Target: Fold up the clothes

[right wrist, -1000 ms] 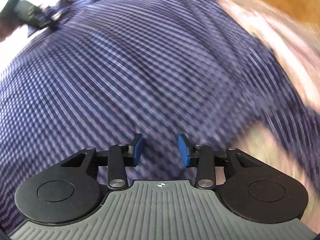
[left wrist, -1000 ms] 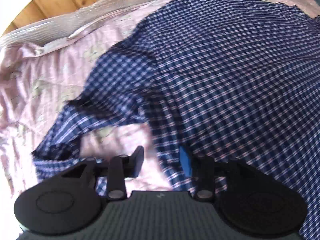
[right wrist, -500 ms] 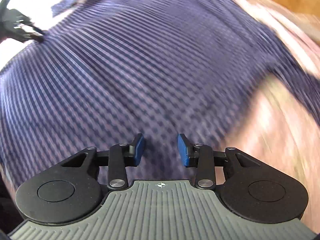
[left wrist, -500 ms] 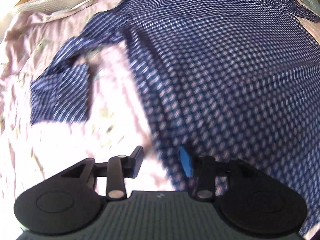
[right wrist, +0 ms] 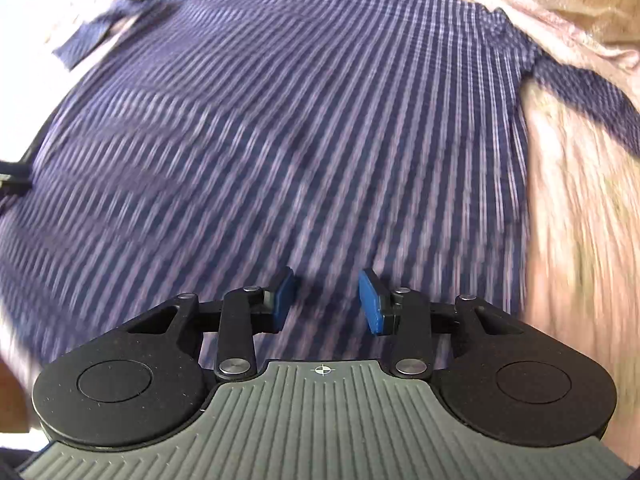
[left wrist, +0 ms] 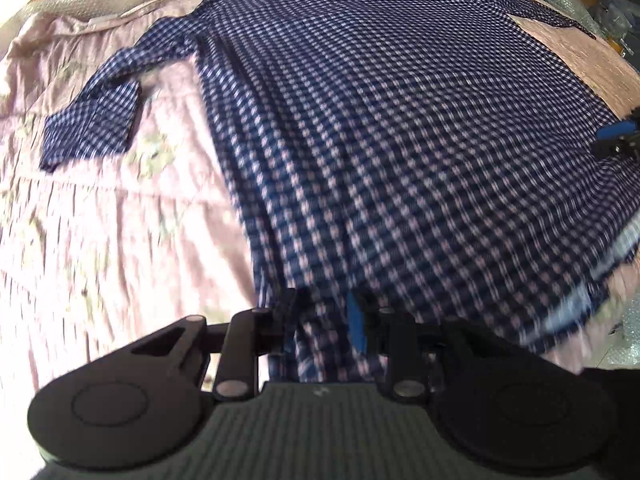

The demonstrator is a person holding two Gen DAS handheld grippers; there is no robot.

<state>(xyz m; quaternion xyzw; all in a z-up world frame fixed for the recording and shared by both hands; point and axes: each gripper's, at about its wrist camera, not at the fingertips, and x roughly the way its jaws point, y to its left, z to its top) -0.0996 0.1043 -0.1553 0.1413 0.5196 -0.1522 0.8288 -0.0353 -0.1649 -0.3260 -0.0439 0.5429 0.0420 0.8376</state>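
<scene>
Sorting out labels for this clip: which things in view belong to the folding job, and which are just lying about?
Part of the job:
- checked shirt, spread flat
- left gripper, closing, shirt hem between its fingers
- right gripper, opening above the shirt, nothing held

Just lying about:
- pink bedspread under the shirt
- bubble wrap at the far edge

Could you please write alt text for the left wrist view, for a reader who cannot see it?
A blue checked shirt lies spread over a wrinkled pink bedspread, one sleeve stretched out to the left. The left hand-held gripper is closing, with a bunch of the shirt's near edge between its jaws. The picture is motion-blurred.
</scene>
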